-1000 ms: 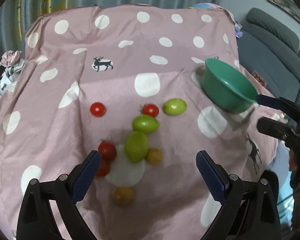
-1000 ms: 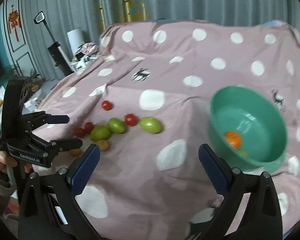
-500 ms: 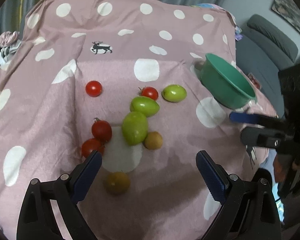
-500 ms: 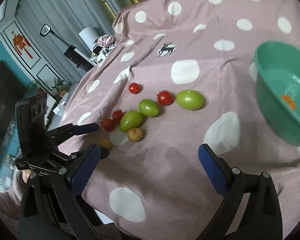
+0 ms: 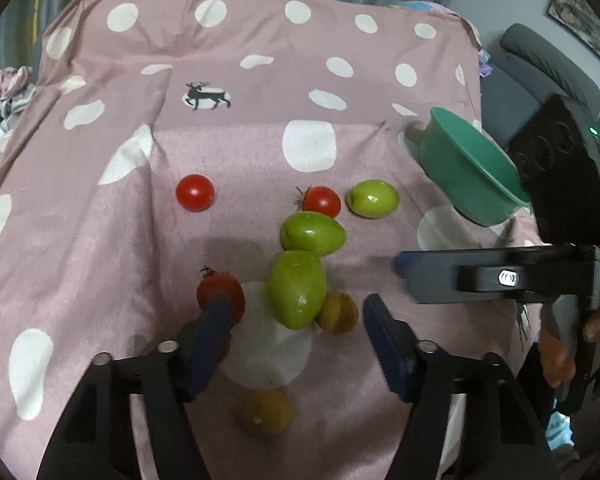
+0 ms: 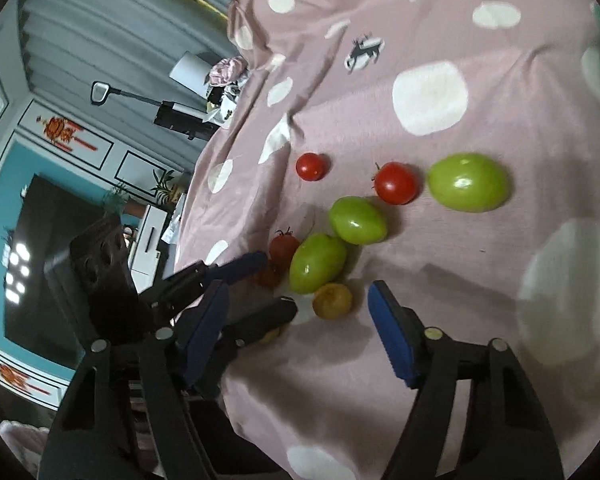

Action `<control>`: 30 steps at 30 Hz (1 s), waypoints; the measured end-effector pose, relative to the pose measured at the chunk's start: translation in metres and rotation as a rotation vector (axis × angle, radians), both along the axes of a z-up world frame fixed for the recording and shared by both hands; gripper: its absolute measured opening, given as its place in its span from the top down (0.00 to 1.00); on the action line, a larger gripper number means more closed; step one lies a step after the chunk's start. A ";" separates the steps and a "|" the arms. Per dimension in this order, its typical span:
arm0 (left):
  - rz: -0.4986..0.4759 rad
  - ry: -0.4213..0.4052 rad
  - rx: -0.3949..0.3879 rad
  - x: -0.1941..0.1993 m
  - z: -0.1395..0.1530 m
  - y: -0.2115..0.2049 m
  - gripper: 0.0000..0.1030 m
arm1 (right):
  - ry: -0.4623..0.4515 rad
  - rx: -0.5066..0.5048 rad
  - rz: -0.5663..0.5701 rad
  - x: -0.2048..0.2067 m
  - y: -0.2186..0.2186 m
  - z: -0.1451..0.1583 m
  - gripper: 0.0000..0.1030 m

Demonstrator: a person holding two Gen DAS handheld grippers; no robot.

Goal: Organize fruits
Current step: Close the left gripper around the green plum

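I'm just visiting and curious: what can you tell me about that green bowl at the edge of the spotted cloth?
The green bowl looks like smooth plastic, round with a flared rim. It sits on the pink spotted cloth, to the right of the fruits and apart from them. From this low angle its inside is hidden. Neither gripper touches it.

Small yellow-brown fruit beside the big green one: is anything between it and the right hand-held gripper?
Nothing visible. The small yellow-brown fruit lies on the cloth just ahead of the open right hand-held gripper. The big green fruit touches its far side; the left hand-held gripper sits close alongside.
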State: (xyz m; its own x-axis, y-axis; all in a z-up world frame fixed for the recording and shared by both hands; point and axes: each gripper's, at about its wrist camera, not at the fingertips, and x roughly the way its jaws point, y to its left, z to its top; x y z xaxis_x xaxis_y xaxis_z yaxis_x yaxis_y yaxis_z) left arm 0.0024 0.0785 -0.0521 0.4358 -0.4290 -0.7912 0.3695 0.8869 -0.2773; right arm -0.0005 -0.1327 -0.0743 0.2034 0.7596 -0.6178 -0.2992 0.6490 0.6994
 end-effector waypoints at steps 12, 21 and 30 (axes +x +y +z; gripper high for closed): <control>-0.033 0.023 0.056 0.017 -0.007 -0.008 0.52 | 0.091 -0.020 0.008 0.026 0.022 -0.022 0.45; -0.053 0.123 -0.069 0.029 -0.015 -0.002 0.52 | 0.095 -0.060 0.043 0.034 0.033 -0.028 0.54; -0.045 0.130 -0.070 0.026 -0.018 0.003 0.62 | 0.092 -0.032 0.038 0.031 0.026 -0.031 0.66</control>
